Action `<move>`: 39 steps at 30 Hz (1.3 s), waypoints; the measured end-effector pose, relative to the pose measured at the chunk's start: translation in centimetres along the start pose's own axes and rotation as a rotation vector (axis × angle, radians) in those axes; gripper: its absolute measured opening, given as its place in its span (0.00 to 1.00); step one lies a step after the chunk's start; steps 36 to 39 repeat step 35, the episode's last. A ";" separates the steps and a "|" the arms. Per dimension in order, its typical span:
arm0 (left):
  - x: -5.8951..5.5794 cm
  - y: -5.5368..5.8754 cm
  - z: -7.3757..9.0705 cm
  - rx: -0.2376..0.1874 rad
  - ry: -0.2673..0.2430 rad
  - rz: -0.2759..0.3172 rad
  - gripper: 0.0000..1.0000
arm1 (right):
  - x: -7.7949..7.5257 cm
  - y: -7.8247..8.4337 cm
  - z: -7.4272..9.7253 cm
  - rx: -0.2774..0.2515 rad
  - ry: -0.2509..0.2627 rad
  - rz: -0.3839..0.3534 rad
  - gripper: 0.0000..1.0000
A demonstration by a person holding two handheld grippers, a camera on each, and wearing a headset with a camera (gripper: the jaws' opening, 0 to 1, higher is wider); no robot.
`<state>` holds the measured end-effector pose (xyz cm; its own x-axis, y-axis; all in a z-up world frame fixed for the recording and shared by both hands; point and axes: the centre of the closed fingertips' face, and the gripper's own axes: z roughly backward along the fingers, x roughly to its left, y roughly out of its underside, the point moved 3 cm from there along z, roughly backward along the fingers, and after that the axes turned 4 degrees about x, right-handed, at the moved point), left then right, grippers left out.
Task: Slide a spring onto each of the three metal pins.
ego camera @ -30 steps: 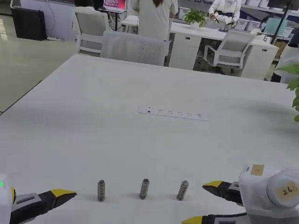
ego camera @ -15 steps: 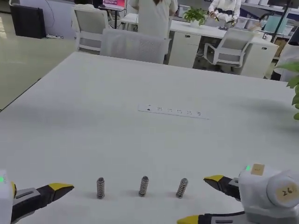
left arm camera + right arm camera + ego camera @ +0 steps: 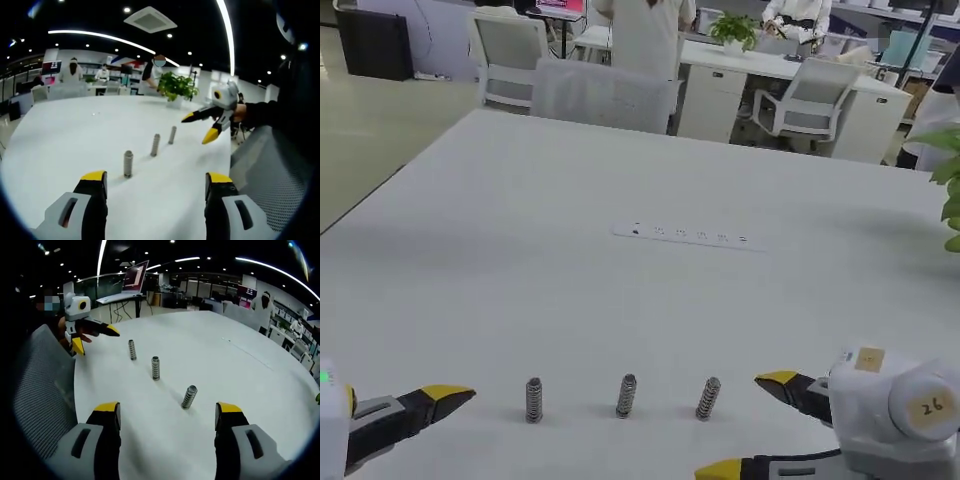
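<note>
Though standing upright in a row near the front edge of the table [image 3: 620, 300], three springs [image 3: 626, 396] — presumably each over one of the pins, none visible — open to toppling if clipped by a sideways sweep of the left gripper [image 3: 156, 177] or right gripper [image 3: 168, 410], both with jaws wide apart and empty, one at each end of the row. Head view: row broadside, power strip [image 3: 687, 237] beyond; right gripper view: row end-on, lean of the nearest spring plainer; left gripper view: same row from the other end.
</note>
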<state>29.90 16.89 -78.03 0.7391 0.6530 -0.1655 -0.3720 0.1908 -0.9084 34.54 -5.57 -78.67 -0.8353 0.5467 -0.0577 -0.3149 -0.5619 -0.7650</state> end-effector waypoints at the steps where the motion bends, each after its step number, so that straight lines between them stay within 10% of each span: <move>1: 0.0 0.0 0.0 0.001 0.001 0.000 0.77 | 0.0 0.0 0.0 0.001 0.000 0.001 0.77; 39: -0.1 0.0 -0.2 0.008 -0.002 -0.002 0.77 | 0.0 0.2 -0.3 0.012 -0.006 0.004 0.77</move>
